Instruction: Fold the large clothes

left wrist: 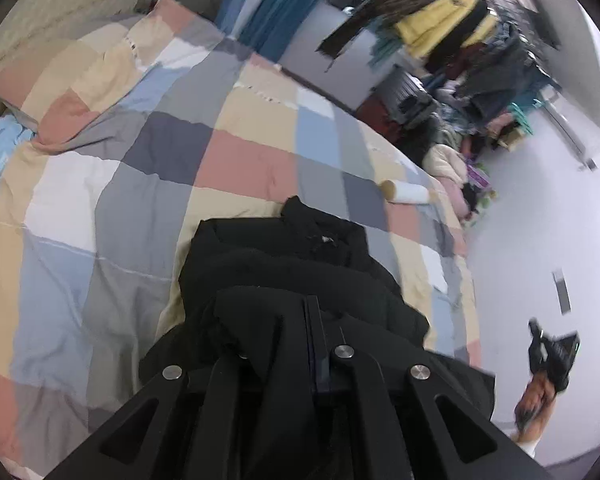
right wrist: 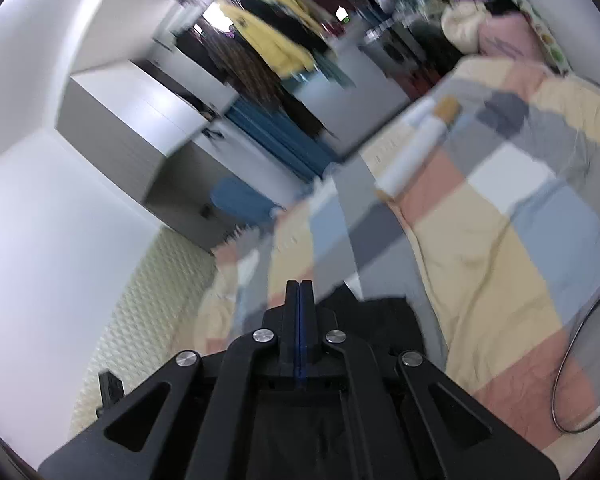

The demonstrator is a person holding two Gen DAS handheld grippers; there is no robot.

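Observation:
A black garment (left wrist: 284,256) lies bunched on the checked bedspread (left wrist: 140,168), collar end away from me. My left gripper (left wrist: 313,304) is shut on the black garment's near edge, with cloth draped over its left finger. In the right wrist view my right gripper (right wrist: 299,286) has its fingers pressed together with nothing visible between them, above the bed. A dark piece of the garment (right wrist: 384,320) shows just beyond and right of it. The right gripper also shows small in the left wrist view (left wrist: 550,354), held in a hand off the bed's right side.
A white tube with a tan cap (left wrist: 406,192) lies on the bed near its right edge; it also shows in the right wrist view (right wrist: 416,144). A pillow (left wrist: 112,60) lies at the head. Hanging clothes (left wrist: 444,20) and clutter stand beyond. A thin cable (right wrist: 572,360) loops at right.

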